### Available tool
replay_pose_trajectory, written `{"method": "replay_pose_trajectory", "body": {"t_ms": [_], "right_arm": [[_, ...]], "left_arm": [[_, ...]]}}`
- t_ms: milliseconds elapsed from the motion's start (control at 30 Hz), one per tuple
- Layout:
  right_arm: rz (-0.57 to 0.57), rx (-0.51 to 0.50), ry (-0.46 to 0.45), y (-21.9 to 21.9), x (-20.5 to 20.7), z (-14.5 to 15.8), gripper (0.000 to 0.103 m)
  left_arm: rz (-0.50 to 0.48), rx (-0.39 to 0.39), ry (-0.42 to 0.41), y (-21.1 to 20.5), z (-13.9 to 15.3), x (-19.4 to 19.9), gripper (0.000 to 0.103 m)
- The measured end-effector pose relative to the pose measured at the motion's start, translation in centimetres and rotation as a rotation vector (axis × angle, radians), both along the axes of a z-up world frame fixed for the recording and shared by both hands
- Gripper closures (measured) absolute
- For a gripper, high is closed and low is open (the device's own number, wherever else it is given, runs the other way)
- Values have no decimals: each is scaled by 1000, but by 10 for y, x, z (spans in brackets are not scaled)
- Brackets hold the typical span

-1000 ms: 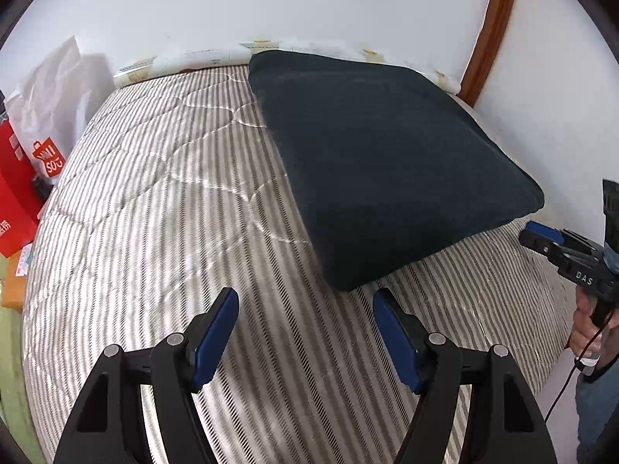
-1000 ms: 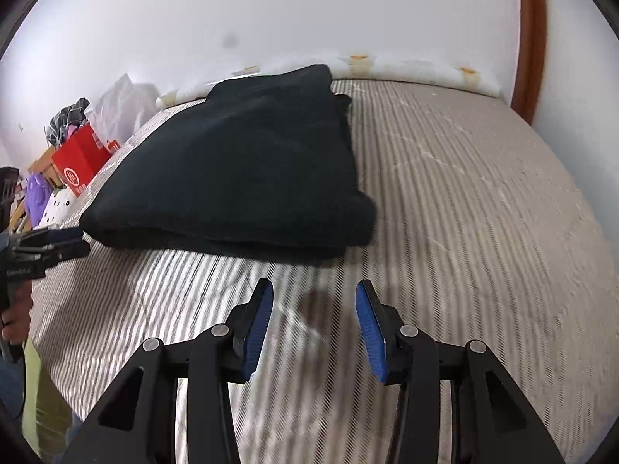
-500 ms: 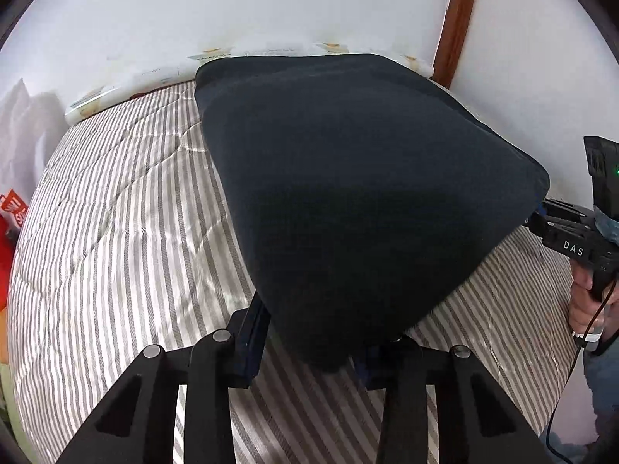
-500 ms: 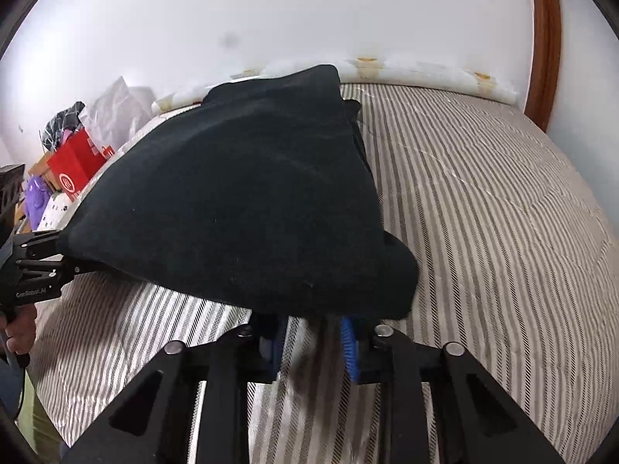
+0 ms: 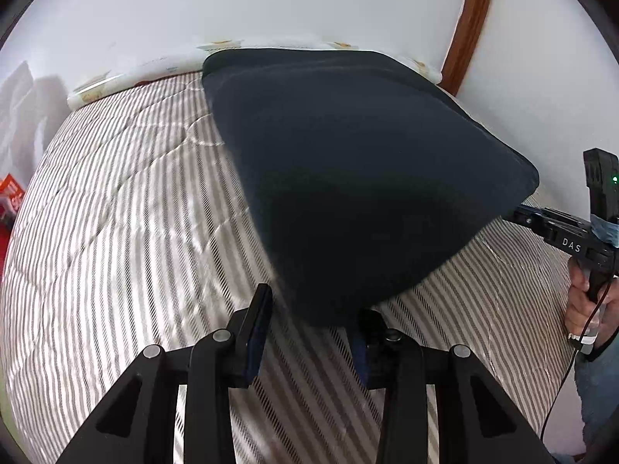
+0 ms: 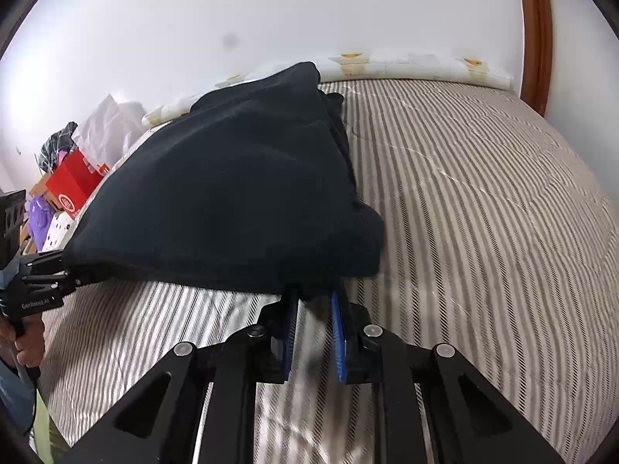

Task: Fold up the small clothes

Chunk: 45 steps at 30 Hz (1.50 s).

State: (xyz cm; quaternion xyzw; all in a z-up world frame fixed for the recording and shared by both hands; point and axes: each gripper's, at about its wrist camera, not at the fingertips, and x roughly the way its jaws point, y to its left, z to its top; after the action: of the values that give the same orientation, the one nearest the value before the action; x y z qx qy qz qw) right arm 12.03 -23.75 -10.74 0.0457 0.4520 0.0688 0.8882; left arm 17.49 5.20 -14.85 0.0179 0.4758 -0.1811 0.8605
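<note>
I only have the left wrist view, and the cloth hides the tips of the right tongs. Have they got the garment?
Observer: Yes. The right tongs have just been closing, and the garment's near corner is pinched between their blue pads.
Operator: What's off the left side of the bed?
Observer: A red box with purple stuff in front of it.
Operator: Is the garment's right edge a single layer?
Observer: No, a second layer shows under the top one along that edge.
</note>
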Motion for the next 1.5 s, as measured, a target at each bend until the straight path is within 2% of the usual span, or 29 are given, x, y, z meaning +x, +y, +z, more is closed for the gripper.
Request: {"method": "replay_pose_trajectory", "body": {"t_ms": [133,333,467,533,700,767,833,900,967,1000,1067,1200,1333,1500], "right_arm": [[0,-29,-33,-7,-14,17,90],[48,27,-109,-17,-23,54,88],[40,26,-168,-12,-12,69,84],[29,21,-176,-9,-4,69,84],[-22,64,-101,-15,18,47,83],[-34,101,-81,-20,24,41,81],[-45,126,-74,-24,28,38,72],[-63,165,-55,-29,34,33,72],[-45,231,-46,-31,38,31,87],[-29,240,-56,-31,38,31,100],[-18,224,-89,-33,36,34,99],[-14,224,-65,-35,36,31,99],[-19,193,-83,-31,31,39,99],[-35,112,-86,-22,26,43,98]], "left_arm": [[40,20,-7,9,6,-16,68],[81,1,-39,21,27,-33,67],[106,-50,-66,27,42,-36,53],[104,-59,-74,23,46,-32,52],[97,-50,-82,11,48,-8,52],[101,-68,-71,10,46,1,52],[107,-73,-71,10,44,8,51],[115,-91,-61,9,40,15,50],[121,-105,-50,8,36,19,50],[123,-108,-50,8,35,21,50],[128,-113,-51,8,34,20,48],[130,-118,-52,12,33,17,47],[141,-126,-50,16,32,17,46],[153,-128,-49,17,32,13,46]]}}
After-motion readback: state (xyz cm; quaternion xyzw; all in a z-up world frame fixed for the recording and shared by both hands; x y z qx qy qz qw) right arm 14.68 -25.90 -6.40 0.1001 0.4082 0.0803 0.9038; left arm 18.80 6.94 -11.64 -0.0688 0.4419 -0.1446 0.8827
